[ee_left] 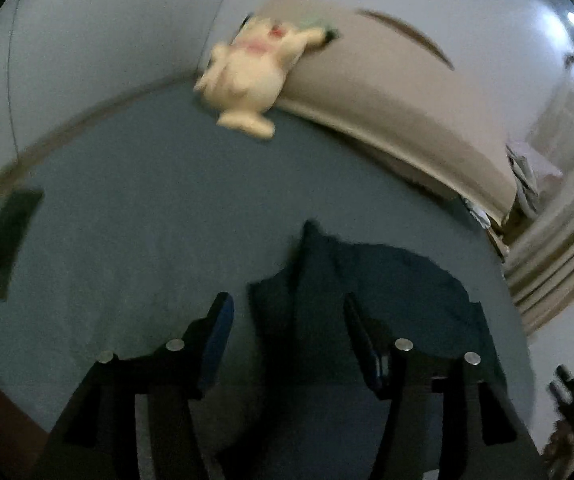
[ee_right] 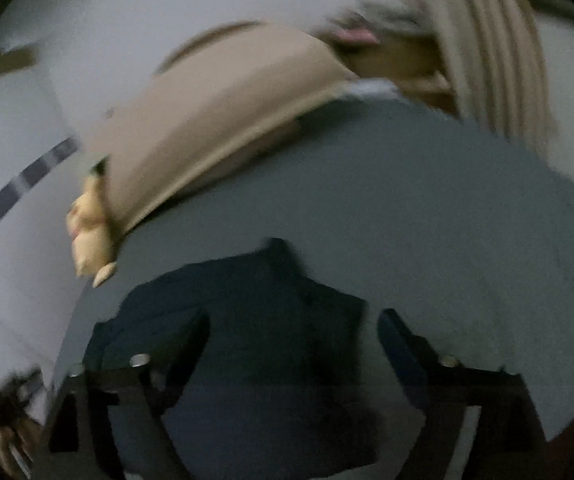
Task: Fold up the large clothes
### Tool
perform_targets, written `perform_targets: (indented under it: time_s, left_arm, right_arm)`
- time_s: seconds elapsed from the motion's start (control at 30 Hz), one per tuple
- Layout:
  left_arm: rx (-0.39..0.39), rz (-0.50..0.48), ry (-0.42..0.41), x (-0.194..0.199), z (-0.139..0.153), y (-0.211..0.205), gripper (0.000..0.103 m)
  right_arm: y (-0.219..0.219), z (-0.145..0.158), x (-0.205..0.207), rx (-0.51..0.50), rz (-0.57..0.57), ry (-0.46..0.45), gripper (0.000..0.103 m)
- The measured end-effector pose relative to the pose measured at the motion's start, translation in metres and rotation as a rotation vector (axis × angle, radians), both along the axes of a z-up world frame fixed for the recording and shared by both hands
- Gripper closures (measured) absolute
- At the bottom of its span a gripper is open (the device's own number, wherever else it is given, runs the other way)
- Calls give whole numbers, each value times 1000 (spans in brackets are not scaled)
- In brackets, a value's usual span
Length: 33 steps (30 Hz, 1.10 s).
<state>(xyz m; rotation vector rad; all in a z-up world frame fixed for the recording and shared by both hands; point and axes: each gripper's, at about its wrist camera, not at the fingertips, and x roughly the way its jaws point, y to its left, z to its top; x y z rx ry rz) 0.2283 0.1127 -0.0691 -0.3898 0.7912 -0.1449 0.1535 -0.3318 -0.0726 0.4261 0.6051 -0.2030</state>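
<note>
A dark navy garment lies bunched on a grey-blue bed sheet. In the left wrist view my left gripper is open above the sheet, its right finger over the garment's left part, nothing between the fingers. In the right wrist view the same garment lies under and ahead of my right gripper, which is open and empty, with its left finger over the cloth. Both views are dim and blurred.
A cream plush toy leans at the beige headboard, also in the right wrist view. A dark flat object lies at the sheet's left edge. Beige curtains hang beside the bed. White walls surround.
</note>
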Motion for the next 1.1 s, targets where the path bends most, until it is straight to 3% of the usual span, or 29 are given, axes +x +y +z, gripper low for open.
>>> perform_targets:
  time_s: [0.13,0.27,0.47,0.6,0.7,0.83,0.87,0.93,1.0,1.1]
  left_arm:
    - [51,-59,-137,-33,6,-50,36]
    - [181,-120,-205,-60,-24,-113,36]
    - [373,-107,-110,-52,-97,-135,34]
    - [494,-102,-158,-57,-112,-141,33]
    - [492,-105,-141,-49,-115,-138,33]
    - [489,-150,-30,-39,-86,-138,33]
    - [462,-153,-33,-34,-71,-137,33]
    - [427,-161,-70,-25,-47,-140,30]
    - [412,-175,-103,-1,-21,-150,28]
    - [407,-179,-108,49,-8,-172,25]
  right_arm:
    - [74,-11,0,-162,100,-87,11]
    - [106,-54,0,-246,101,-66,11]
    - [105,-122,-1,-283,95,50,8]
    - [100,-138,5,-279,121,83,5]
    - [96,-142,9,-277,135,112,4]
    - [88,-123,24,-199,200,238,4]
    - [79,-106,28,-123,236,229,4]
    - [68,-75,33,-78,253,156,4]
    - [61,-43,55,-95,236,121,3]
    - [59,-22,104,-118,193,89,1]
